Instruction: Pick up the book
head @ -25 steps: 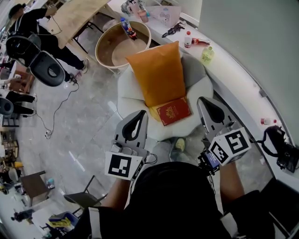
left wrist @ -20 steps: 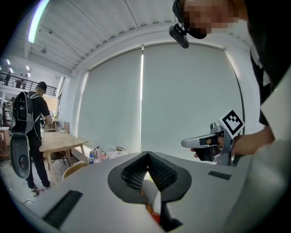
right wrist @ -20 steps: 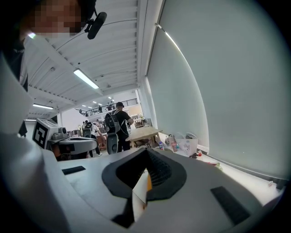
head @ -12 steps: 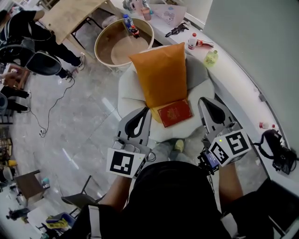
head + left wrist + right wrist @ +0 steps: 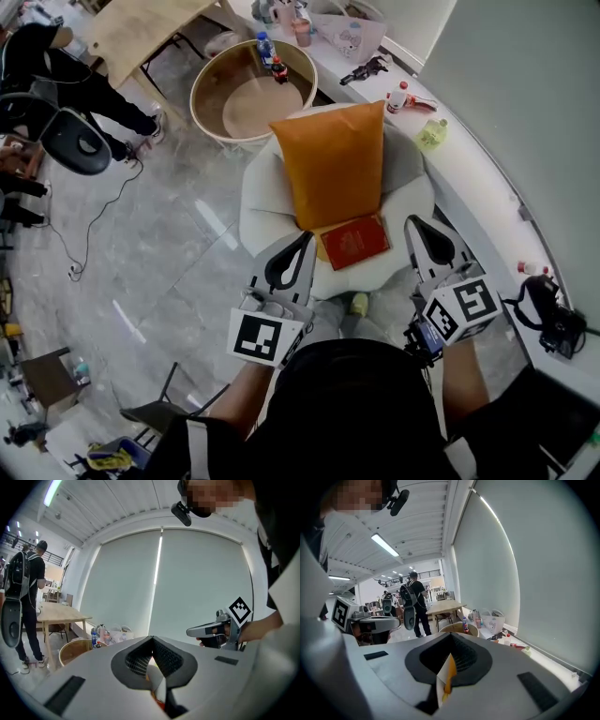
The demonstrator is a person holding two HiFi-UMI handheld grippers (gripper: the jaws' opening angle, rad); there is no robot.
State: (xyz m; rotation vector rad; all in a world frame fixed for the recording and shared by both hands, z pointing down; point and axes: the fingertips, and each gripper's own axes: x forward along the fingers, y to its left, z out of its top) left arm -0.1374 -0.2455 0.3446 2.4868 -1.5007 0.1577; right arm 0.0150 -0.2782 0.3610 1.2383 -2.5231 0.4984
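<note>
A dark red book [image 5: 353, 241] lies flat on the seat of a white armchair [image 5: 265, 197], against the foot of an orange cushion [image 5: 333, 161]. My left gripper [image 5: 304, 236] hovers just left of the book's near corner, its jaws shut with nothing between them. On the book's right, my right gripper [image 5: 414, 221] is likewise shut and empty. Neither touches the book. In the left gripper view the closed jaws [image 5: 152, 638] hide the book; a sliver of orange shows below. The right gripper view has its shut jaws [image 5: 451, 634] over a strip of cushion.
A round wooden tub [image 5: 251, 94] with bottles stands behind the chair. A curved white ledge [image 5: 487, 202] along the blind carries bottles [image 5: 435, 133] and a black device [image 5: 548, 323]. A person [image 5: 56, 56] and a wooden table [image 5: 141, 28] are at the far left.
Both grippers have come forward and a little down, closer to the book's two sides. The chair and book sit slightly higher and further right in the head view.
</note>
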